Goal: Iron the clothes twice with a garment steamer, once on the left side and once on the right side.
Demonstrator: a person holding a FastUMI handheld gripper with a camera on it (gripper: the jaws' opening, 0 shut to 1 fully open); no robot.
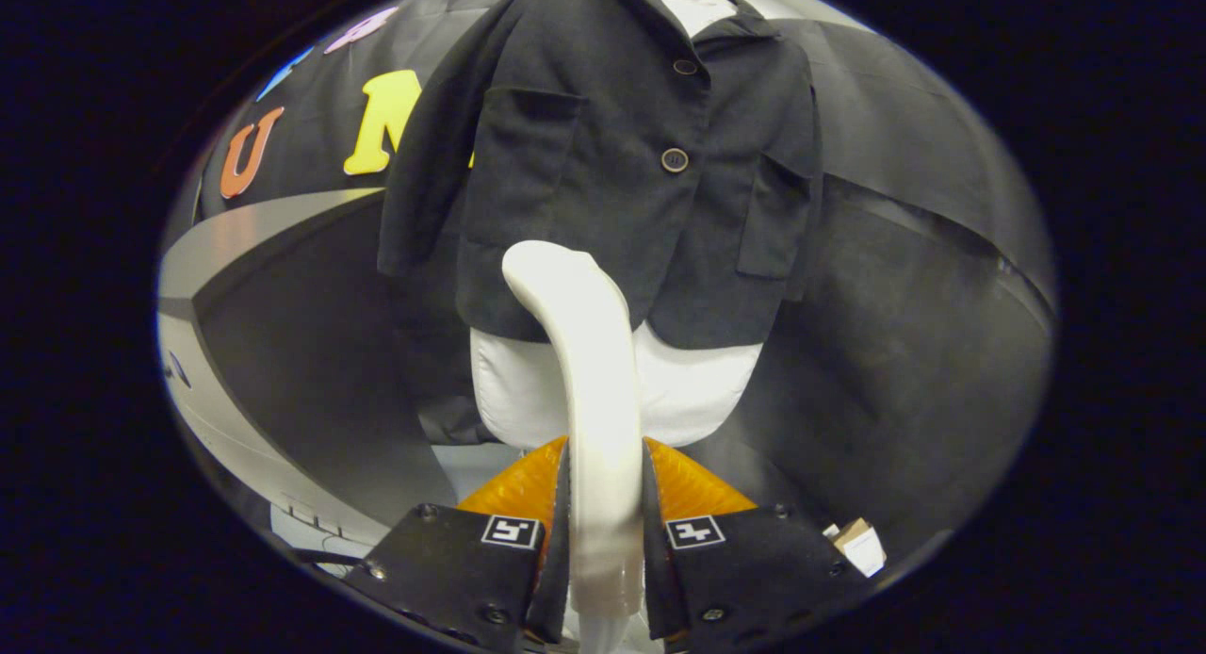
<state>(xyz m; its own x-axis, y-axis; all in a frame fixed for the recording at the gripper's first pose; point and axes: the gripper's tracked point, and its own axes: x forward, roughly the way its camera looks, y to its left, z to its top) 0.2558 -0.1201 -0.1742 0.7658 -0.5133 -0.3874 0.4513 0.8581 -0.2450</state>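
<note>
Recording booth, black cloth wall (904, 286), dressed mannequin (697, 390)

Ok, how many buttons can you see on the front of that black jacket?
2. One button sits just below the collar; the other button is lower, level with the pockets, above the steamer gripped in the gripper. Others may be hidden.

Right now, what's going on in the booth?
The hand-held gripper is shut on the white garment steamer, both fingers pressing its handle. The steamer's head is raised in front of the lower hem of a black jacket, near the middle, which hangs buttoned on a white mannequin. Whether it touches the cloth I cannot tell.
</note>
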